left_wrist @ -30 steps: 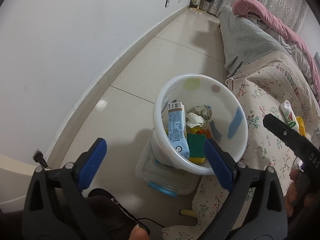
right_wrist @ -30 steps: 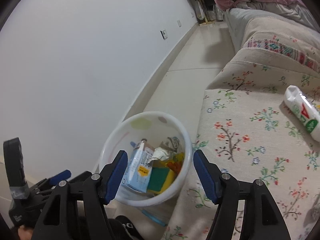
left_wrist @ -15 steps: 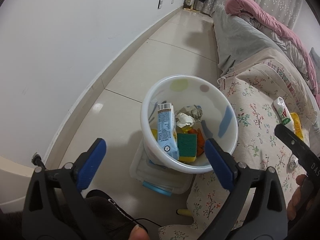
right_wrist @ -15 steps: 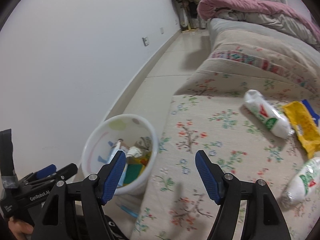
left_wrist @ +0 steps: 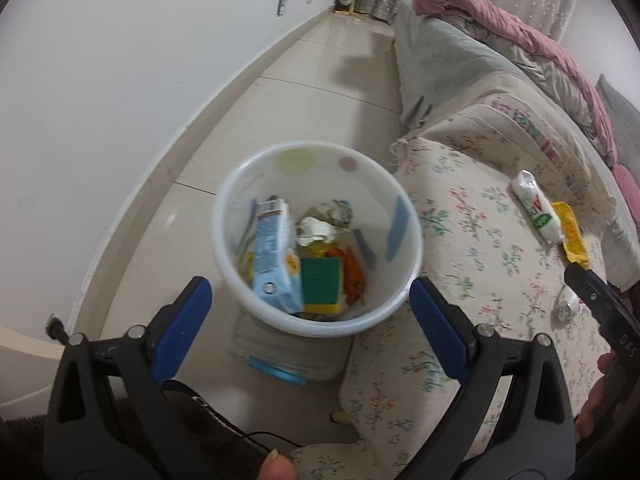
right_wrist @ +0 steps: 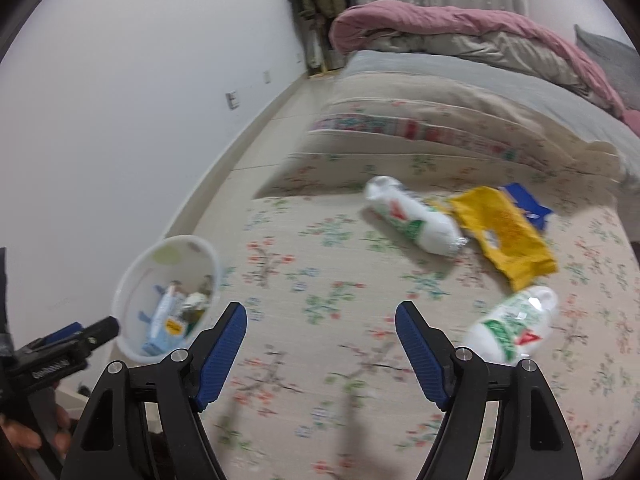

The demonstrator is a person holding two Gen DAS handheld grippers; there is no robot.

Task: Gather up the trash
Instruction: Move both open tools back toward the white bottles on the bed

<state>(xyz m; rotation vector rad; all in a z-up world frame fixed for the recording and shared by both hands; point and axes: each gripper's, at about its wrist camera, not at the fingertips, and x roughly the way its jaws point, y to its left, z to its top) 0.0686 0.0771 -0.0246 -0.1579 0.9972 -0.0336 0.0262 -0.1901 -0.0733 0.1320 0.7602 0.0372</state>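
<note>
A white plastic bin point(left_wrist: 318, 320) stands on the floor beside the bed and holds a blue carton point(left_wrist: 274, 256), a green sponge point(left_wrist: 320, 280) and crumpled paper. My left gripper point(left_wrist: 310, 320) hangs open over its near rim, empty. My right gripper point(right_wrist: 320, 342) hovers over the floral bedspread point(right_wrist: 304, 280), its jaws opening with nothing between them. On the bed ahead of it lie two white wrapped packets point(right_wrist: 412, 222) point(right_wrist: 512, 326) and a yellow wrapper point(right_wrist: 504, 234) on a blue one point(right_wrist: 528, 202). The bin point(right_wrist: 132, 280) shows at the right wrist view's left.
A clear lidded box point(left_wrist: 280, 354) sits under the bin. A white wall point(left_wrist: 120, 80) runs along the left of the tiled floor point(left_wrist: 320, 80). A pink quilt point(right_wrist: 440, 24) and grey cover lie further up the bed. A dark shoe point(left_wrist: 192, 420) is below my left gripper.
My right gripper swung away from the bin to the right, over the bed, and opened wider. The left gripper drew back a little from the bin.
</note>
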